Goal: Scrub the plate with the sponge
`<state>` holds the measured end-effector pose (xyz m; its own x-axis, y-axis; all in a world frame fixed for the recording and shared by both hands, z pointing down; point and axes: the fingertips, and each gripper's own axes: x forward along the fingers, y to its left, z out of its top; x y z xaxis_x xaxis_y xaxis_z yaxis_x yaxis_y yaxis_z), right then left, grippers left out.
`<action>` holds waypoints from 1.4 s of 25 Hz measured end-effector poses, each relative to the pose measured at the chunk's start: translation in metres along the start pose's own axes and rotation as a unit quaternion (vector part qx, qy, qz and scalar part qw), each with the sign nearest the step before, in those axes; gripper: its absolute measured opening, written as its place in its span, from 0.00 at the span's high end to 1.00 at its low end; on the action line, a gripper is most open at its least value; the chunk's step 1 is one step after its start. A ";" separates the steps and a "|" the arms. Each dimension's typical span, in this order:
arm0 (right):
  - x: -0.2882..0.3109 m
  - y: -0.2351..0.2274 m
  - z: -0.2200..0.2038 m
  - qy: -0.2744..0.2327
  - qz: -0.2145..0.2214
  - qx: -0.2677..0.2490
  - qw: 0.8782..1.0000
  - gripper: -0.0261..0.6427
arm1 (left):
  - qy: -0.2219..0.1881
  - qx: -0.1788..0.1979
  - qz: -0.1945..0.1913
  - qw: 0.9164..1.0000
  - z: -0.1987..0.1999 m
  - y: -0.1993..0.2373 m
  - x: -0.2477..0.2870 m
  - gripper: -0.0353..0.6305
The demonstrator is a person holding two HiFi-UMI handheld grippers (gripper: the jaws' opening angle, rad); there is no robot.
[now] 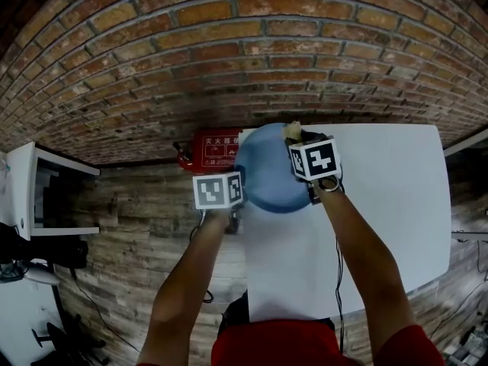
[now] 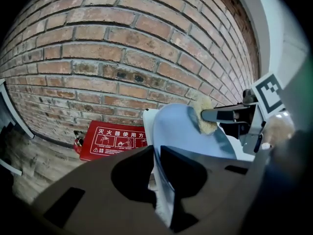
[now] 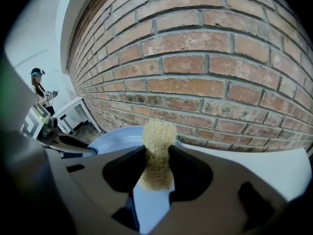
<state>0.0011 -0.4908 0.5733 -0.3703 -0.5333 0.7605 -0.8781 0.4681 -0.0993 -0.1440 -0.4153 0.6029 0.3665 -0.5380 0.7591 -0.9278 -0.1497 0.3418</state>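
Note:
A light blue plate (image 1: 268, 175) is held up, tilted, over the far left corner of the white table (image 1: 381, 204). My left gripper (image 1: 232, 208) is shut on the plate's near left rim (image 2: 159, 180), seen edge-on between the jaws. My right gripper (image 1: 299, 139) is shut on a tan fibrous sponge (image 3: 157, 146), which sticks out past the jaws and rests on the plate's (image 3: 110, 141) far right part. In the left gripper view the sponge (image 2: 204, 115) sits against the plate's upper face (image 2: 186, 131), with the right gripper (image 2: 215, 115) behind it.
A brick wall (image 1: 229, 67) stands just beyond the table. A red fire-extinguisher box (image 1: 213, 149) sits on the wooden floor by the wall, below the plate. A white cabinet (image 1: 38, 189) stands at the left. A person stands far off in the right gripper view (image 3: 41, 89).

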 end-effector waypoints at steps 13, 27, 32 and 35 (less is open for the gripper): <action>0.020 0.118 0.001 0.007 0.103 -0.012 0.995 0.73 | -0.004 -0.009 -0.002 1.000 0.000 0.000 0.000 0.87; -0.011 0.011 -0.024 0.021 0.013 0.008 1.000 0.73 | -0.002 -0.006 -0.001 1.000 -0.001 0.001 -0.001 0.87; -0.024 -0.023 -0.035 0.022 -0.023 0.029 0.999 0.73 | -0.001 -0.006 -0.002 1.000 -0.002 0.000 0.000 0.87; -0.028 -0.004 -0.030 0.014 -0.006 0.028 0.999 0.73 | -0.001 -0.006 -0.002 1.000 -0.002 0.000 0.000 0.87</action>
<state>0.0239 -0.4562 0.5718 -0.3507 -0.5182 0.7801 -0.8987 0.4205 -0.1247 -0.1445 -0.4138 0.6035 0.3700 -0.5397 0.7562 -0.9254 -0.1420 0.3515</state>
